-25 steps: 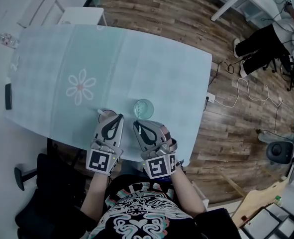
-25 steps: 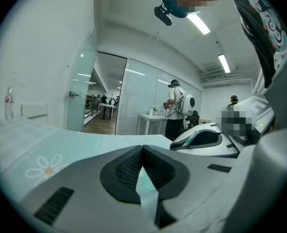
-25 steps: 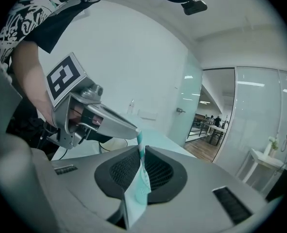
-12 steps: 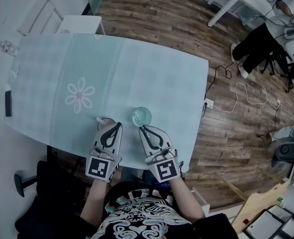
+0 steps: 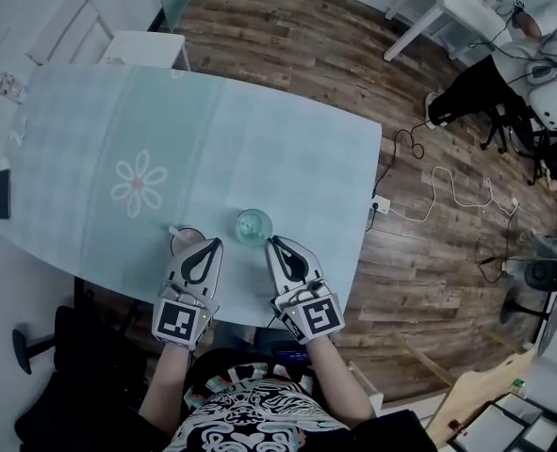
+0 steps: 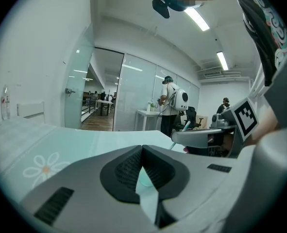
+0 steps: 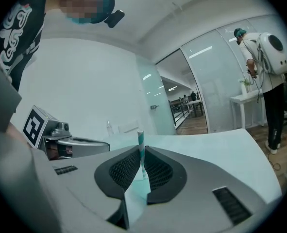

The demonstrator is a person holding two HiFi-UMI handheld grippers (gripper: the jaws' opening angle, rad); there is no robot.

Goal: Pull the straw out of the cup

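Pinching the straw (image 7: pixel 141 141), the right gripper (image 5: pixel 271 243) is held beside the cup (image 5: pixel 253 226). Left gripper's (image 6: pixel 142 150) jaws are pressed together.

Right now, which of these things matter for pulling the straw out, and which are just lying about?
Part of the job: straw, clamped in the right gripper; cup on the table.
Just lying about: dark flat object at the table's left edge; small round thing by the shut left gripper.

Grey, black-padded left claw (image 5: pixel 210 243) and right claw (image 5: pixel 271 243) carry square-marker cubes (image 5: pixel 181 320); shirt (image 5: pixel 259 417) seemingly black-and-white patterned.
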